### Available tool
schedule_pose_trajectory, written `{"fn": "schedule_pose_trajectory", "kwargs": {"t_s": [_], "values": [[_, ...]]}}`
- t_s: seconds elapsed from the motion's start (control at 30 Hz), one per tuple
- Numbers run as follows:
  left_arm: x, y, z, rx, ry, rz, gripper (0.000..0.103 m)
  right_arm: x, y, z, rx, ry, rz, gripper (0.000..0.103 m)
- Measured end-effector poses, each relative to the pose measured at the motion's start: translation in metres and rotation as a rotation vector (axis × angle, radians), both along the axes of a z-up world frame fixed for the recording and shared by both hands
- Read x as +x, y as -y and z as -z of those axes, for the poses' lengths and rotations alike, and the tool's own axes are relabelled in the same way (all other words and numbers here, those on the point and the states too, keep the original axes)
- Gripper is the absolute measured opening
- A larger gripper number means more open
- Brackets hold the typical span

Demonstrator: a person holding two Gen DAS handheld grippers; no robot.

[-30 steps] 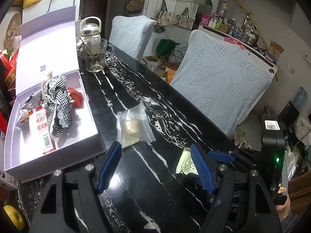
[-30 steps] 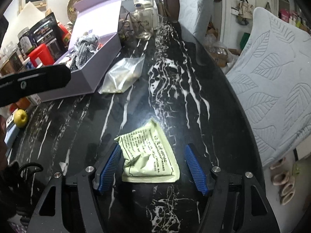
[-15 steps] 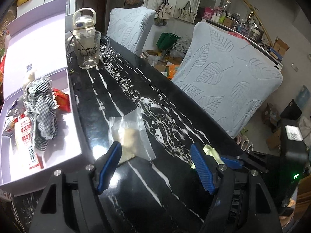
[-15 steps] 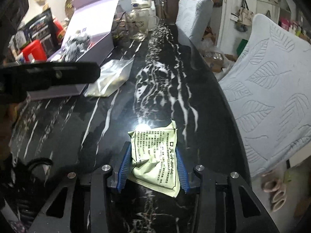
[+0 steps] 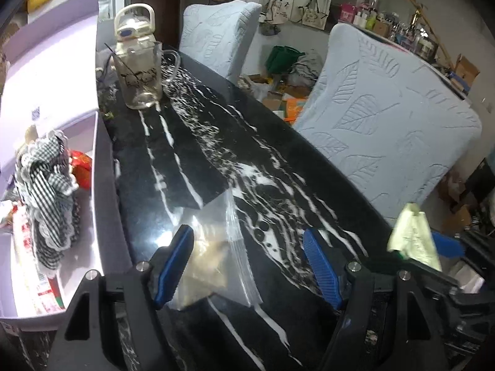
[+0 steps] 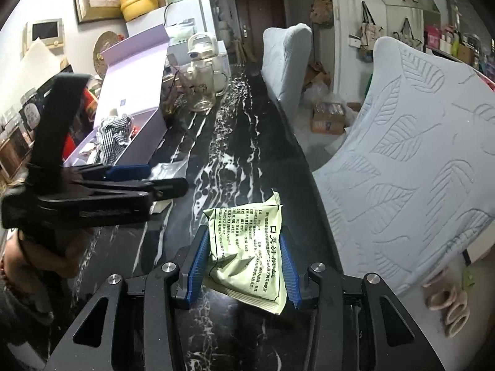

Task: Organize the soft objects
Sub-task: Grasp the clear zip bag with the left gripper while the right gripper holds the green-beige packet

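My right gripper point(image 6: 244, 266) is shut on a pale green printed sachet point(image 6: 247, 253) and holds it lifted above the black marble table point(image 6: 241, 160); the sachet also shows in the left wrist view point(image 5: 413, 236). My left gripper point(image 5: 247, 266) is open, its blue fingers on either side of a clear zip bag point(image 5: 216, 259) with beige contents that lies flat on the table. An open lilac box point(image 5: 102, 216) at the left holds a checked cloth point(image 5: 49, 191) and red-and-white packets point(image 5: 27, 247).
A glass mug point(image 5: 140, 74) and a white-lidded bottle point(image 5: 134, 21) stand at the far end of the table point(image 5: 191, 142). Two chairs with pale blue leaf covers point(image 5: 386, 123) stand along the right edge. Shelves and clutter fill the room behind.
My right gripper closed on the green sachet and lifted it off the table. My left gripper moved forward until its open fingers straddle the clear zip bag.
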State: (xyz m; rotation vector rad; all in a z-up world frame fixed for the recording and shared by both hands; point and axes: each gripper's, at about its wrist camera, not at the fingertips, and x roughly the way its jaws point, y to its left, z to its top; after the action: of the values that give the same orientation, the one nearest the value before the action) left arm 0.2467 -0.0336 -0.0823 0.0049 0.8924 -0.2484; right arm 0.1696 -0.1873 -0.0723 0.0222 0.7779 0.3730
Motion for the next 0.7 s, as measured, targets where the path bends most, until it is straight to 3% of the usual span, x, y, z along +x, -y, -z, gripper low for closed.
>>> {"fn": "schedule_pose_trajectory", "kwargs": {"t_s": [0.3, 0.5, 0.7], "values": [[-0.006, 0.007, 0.007, 0.05, -0.002, 0.017, 0.073, -0.002, 0.003, 0.004, 0.012, -0.014, 0.009, 0.043], [-0.013, 0.006, 0.006, 0.012, -0.026, 0.036, 0.069, -0.006, 0.006, 0.005, 0.027, -0.017, 0.012, 0.043], [-0.024, 0.019, 0.009, -0.06, -0.067, 0.121, 0.069, -0.012, 0.007, 0.004, 0.043, -0.014, 0.002, 0.043]]}}
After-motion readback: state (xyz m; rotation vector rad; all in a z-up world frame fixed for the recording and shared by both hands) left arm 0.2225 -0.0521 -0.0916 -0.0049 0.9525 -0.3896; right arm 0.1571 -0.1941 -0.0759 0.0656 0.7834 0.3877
